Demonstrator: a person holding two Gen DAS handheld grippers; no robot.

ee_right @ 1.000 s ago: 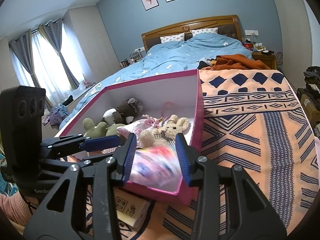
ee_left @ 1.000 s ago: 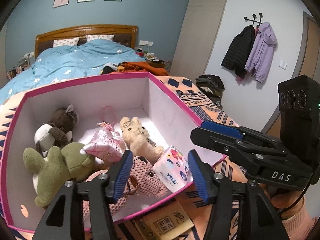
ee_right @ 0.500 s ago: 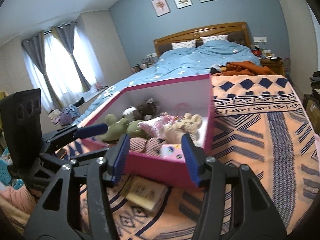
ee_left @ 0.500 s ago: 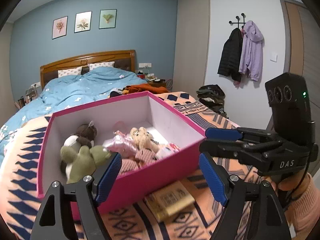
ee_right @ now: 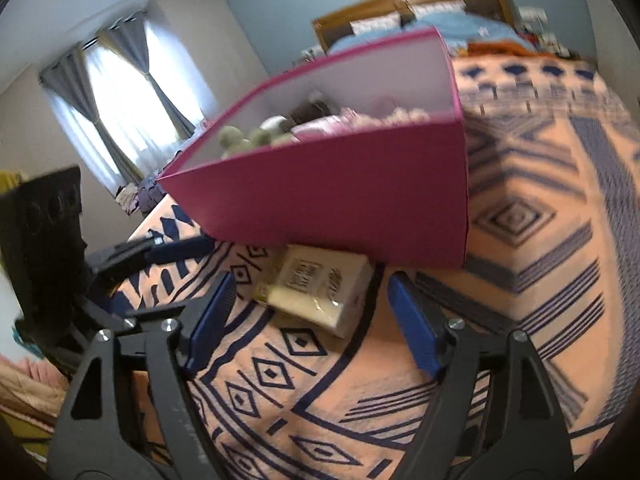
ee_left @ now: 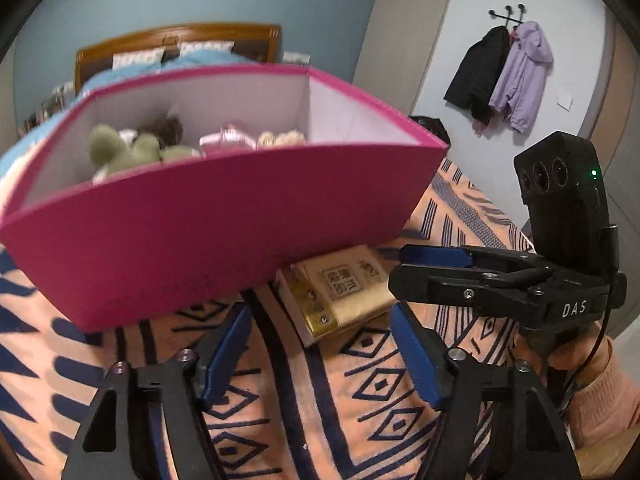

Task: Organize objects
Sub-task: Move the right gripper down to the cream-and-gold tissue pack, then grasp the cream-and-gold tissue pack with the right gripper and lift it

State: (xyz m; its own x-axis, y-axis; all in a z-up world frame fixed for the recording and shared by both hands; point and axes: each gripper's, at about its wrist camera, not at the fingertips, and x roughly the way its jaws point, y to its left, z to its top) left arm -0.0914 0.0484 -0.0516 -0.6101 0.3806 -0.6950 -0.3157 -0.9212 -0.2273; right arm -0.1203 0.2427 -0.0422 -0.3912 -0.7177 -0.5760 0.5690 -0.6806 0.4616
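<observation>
Both grippers check out as empty: the left gripper (ee_left: 320, 354) has its blue pads apart with nothing between them, having just been closing a little, and the right gripper (ee_right: 310, 320) has its pads spread wide, having just been opening, also with nothing pressed between them. I see each one low over the patterned orange blanket (ee_left: 360, 420), aimed at the yellow tissue pack (ee_left: 340, 288) that lies flat on it (gold seal strip toward the left camera). From the right wrist view the pack (ee_right: 320, 284) sits just ahead of the pads, between their lines but not touched. It rests just beside the near wall of the pink box (ee_left: 220, 220), possibly touching it; I cannot tell. Over the box rim I note a green plush toy (ee_left: 120, 148), a brown one and a pale pink item, all blurred. A hand in a pink sleeve (ee_left: 600, 392) carries the right gripper, seen at the right of the left wrist view.
</observation>
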